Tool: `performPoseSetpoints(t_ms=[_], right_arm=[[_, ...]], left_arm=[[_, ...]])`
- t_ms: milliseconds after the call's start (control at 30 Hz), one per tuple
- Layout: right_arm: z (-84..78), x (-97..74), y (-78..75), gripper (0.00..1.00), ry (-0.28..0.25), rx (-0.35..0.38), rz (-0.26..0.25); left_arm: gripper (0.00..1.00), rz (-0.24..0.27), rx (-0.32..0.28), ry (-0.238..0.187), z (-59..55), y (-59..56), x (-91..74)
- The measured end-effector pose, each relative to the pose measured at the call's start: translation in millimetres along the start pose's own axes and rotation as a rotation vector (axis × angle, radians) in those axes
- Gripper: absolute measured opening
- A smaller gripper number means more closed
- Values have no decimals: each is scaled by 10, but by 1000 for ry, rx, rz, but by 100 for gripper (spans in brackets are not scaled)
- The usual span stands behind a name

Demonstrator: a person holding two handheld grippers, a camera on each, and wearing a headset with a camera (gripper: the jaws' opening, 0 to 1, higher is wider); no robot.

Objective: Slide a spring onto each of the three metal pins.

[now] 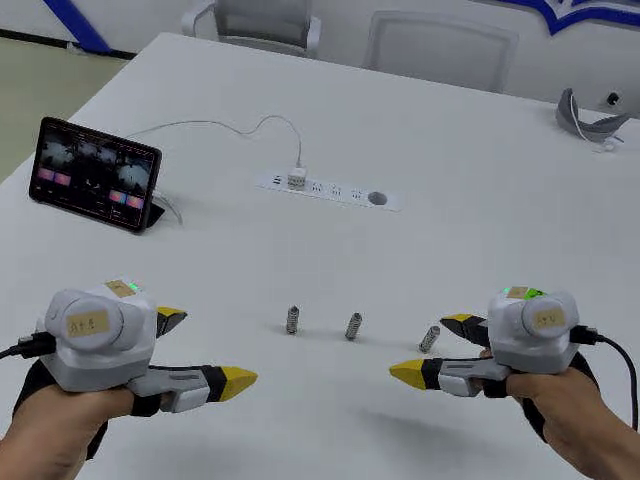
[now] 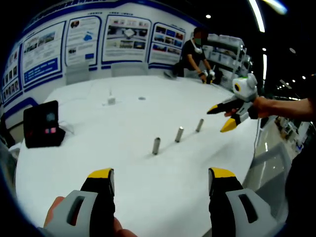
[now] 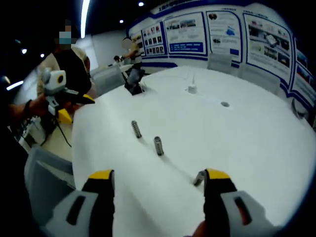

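White desk (image 1: 450,150) carries all 3 pins in a loose row in front of you, between your 2 tools. From the head view, the left pin (image 1: 293,320) and the middle pin (image 1: 353,326) stand close to upright and near each other. The right pin (image 1: 429,339) sits a little apart from them and leans. Each one looks ribbed from top to bottom, as if a spring (image 1: 353,324) is coiled around it, though the left gripper view blurs them into plain cylinders.

Your left tool (image 1: 205,348) hovers over the near left part of the desk, well apart from the pins. Its yellow-tipped jaws are spread wide with nothing between them. Your right tool (image 1: 430,347) is spread just as wide and grips nothing. In the right gripper view the leaning pin stands just beside the tip of one jaw, on the inner side; you cannot tell whether they touch.

Farther back, a dark tablet (image 1: 95,175) is propped up at the left with its screen lit. A white power strip (image 1: 330,190) lies near the middle of the desk, with a plug (image 1: 297,179) and cable in it.
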State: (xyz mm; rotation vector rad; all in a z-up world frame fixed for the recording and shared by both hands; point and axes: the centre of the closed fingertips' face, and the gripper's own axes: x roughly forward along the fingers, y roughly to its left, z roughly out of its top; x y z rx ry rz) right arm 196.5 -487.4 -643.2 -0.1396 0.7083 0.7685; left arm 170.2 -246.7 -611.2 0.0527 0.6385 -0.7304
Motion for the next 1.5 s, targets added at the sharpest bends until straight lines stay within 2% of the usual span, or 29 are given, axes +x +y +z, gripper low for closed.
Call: performPoseSetpoints(t_ms=[233, 433, 567, 833, 1067, 1500], right_arm=[[-123, -164, -19, 79, -16, 47, -33], [-155, -286, -46, 80, -69, 105, -56], [-219, -332, -49, 81, -76, 129, -67], [-336, -329, 26, 81, -61, 152, -62], [-349, -329, 71, 82, -61, 160, -53], [-386, -300, 122, 85, -44, 157, -37]], left_arm=[[81, -4, 9, 4, 11, 5, 24], [82, -13, 16, 6, 36, -4, 44], [83, -19, 33, 17, 37, -17, 63], [83, -37, 56, 36, 34, -73, 92], [81, -61, 59, 18, 77, -107, 74], [83, -57, 51, 20, 41, -32, 40]])
